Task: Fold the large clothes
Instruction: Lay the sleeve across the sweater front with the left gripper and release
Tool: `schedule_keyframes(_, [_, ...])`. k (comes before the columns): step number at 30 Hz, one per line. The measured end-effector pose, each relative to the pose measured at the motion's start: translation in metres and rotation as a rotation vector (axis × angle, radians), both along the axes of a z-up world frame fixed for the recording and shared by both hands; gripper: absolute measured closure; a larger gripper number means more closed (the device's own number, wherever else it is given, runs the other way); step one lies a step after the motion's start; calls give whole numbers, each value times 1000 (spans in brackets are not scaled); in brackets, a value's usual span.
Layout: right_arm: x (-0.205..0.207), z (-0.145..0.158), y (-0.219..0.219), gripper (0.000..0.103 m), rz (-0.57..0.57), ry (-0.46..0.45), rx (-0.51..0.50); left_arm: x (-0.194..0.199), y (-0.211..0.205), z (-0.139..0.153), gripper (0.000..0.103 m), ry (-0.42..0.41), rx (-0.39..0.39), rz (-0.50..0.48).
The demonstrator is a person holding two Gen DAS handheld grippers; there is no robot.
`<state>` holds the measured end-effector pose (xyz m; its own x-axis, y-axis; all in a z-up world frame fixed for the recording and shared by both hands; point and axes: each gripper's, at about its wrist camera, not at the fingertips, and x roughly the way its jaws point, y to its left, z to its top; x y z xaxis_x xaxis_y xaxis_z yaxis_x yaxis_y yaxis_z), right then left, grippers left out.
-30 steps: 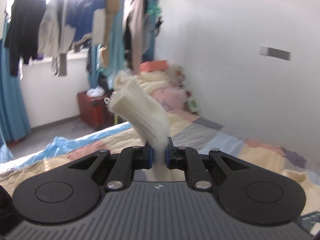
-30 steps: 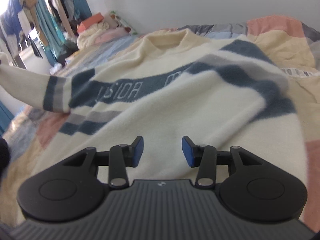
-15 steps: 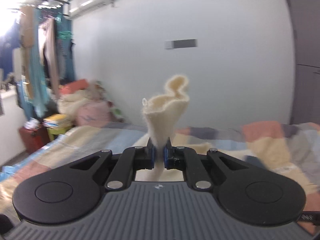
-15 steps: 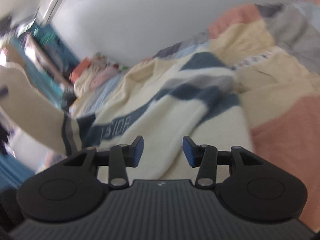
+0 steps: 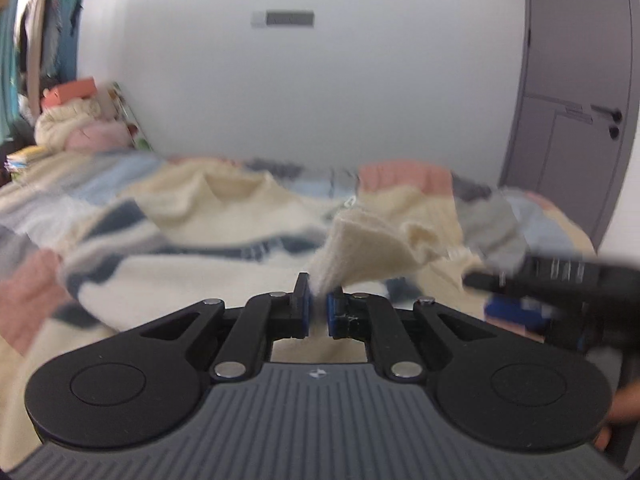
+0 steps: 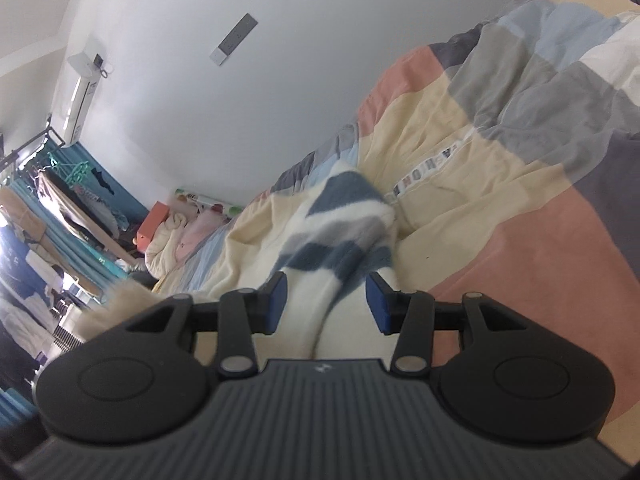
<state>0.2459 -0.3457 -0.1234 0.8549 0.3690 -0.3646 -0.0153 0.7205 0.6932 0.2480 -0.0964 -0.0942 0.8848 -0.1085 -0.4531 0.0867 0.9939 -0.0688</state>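
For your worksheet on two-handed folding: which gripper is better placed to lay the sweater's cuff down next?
Left. The left gripper is shut on the ribbed cream cuff, above the cream, navy-striped knitted sweater. The right gripper is open, straddling a striped fold.

The left tool [image 5: 318, 306] has swung from facing the window to facing the bed [image 5: 404, 178] — its cream cuff [image 5: 368, 248] now droops right. The right tool [image 6: 326, 302] has rolled — a striped sleeve [image 6: 340, 236] now lies between its fingers.

Bedroom: bed [image 6: 520, 216], hung clothes [image 6: 68, 204], AC [image 6: 78, 100].
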Motion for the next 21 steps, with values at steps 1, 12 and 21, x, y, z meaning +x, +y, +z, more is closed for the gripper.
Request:
schedule_keyframes(1, [-1, 0, -1, 56, -7, -2, -9, -6, -5, -9, 93, 11, -1, -4])
schedule_keyframes(12, [-5, 8, 3, 56, -20, -74, -41, -46, 11, -7, 41, 178, -34, -165])
schedule_keyframes(21, [-13, 24, 58, 56, 87, -127, -264, -60, 69, -5, 40, 153, -67, -145])
